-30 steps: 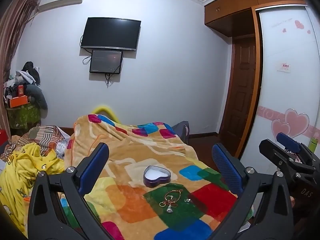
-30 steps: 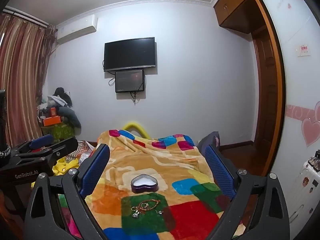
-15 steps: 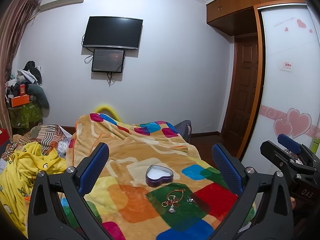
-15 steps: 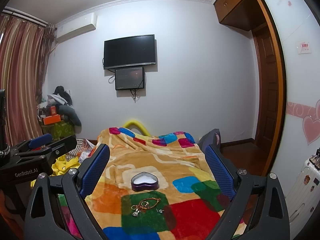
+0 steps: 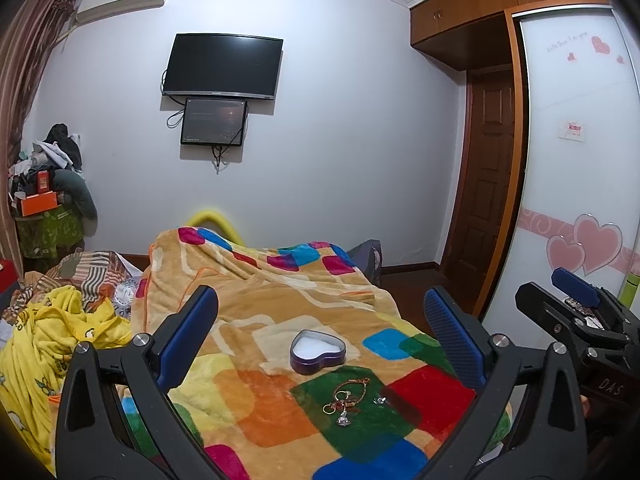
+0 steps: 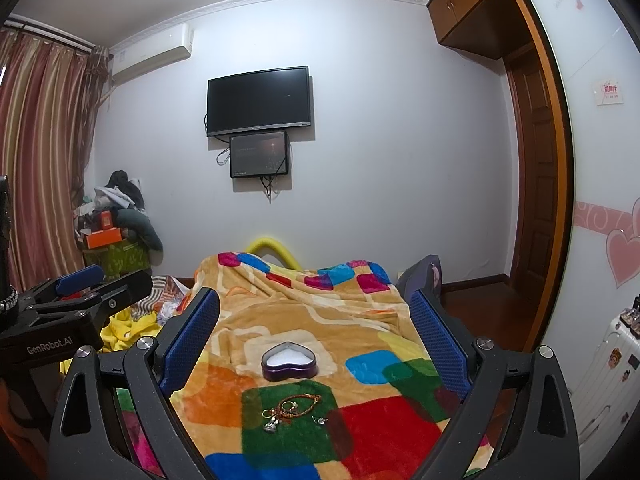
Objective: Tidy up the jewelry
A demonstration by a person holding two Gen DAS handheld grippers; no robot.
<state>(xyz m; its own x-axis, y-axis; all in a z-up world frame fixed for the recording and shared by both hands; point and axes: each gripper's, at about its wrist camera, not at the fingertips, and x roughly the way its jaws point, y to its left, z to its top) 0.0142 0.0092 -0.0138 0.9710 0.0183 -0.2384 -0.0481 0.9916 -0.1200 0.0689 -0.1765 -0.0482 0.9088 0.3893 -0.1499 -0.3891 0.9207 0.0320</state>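
Your left gripper [image 5: 320, 332] hangs above the bed, fingers [image 5: 188, 334] spread wide apart, nothing between them. In the left wrist view a pile of yellow cloth [image 5: 48, 332] sits at far left, then the patchwork blanket [image 5: 256, 304] covering the bed. On it, the heart-shaped tin [image 5: 317, 351] lies open with a white lining, on a cream patch. Just nearer you, on the green square, lies the jewelry: a tangled gold bracelet with charms [image 5: 349, 396], and a small silver piece [image 5: 379, 400] just to its right, apart from it. Neither gripper touches any of these. Your right gripper [image 6: 314, 336] hangs alongside, fingers [image 6: 438, 340] also wide apart and empty; tin [image 6: 289, 361] and bracelet [image 6: 289, 410] lie between them in its view. Wardrobe door [image 5: 576, 184] with pink hearts stands at far right.
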